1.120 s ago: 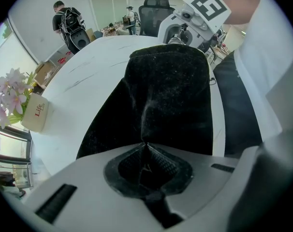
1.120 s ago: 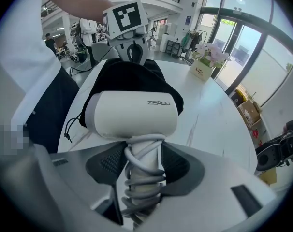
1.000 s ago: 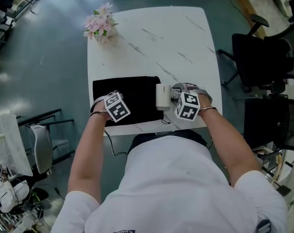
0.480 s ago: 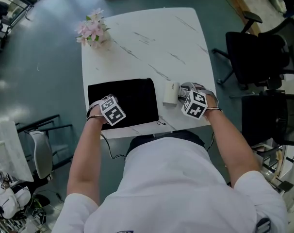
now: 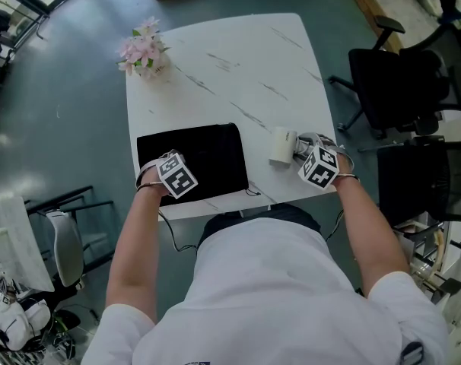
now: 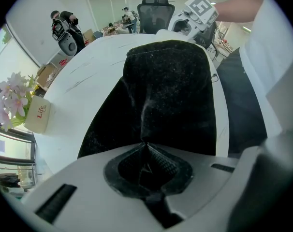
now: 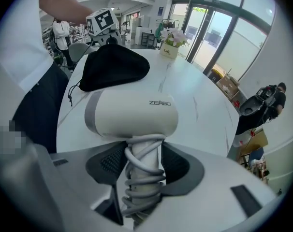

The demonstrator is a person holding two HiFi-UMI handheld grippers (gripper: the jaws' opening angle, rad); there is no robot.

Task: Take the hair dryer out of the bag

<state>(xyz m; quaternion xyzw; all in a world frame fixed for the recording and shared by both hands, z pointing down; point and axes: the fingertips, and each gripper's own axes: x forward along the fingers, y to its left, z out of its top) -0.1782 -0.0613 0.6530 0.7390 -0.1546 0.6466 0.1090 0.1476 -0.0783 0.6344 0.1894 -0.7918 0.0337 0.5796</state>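
At the near edge of the desk [image 5: 238, 67], the left tongs [image 6: 146, 149] are seen pointed straight down and closed tight, with a fold of the black bag [image 5: 200, 158] pinched between them. The bag is laid flat on the desk, its drawstring [image 5: 252, 192] trailing at the near right corner. To the right, the hair dryer [image 5: 282, 145] is gripped by the right tongs [image 7: 144, 166], which are clamped on its handle, around which the grey cord [image 7: 141, 178] is wound. The dryer is held fully outside the bag, clear of its right edge; whether it touches the desk cannot be told. At the far left corner a pot of pink flowers [image 5: 143, 50] is set. Beyond the desk's right side a black chair [image 5: 402, 90] is placed.
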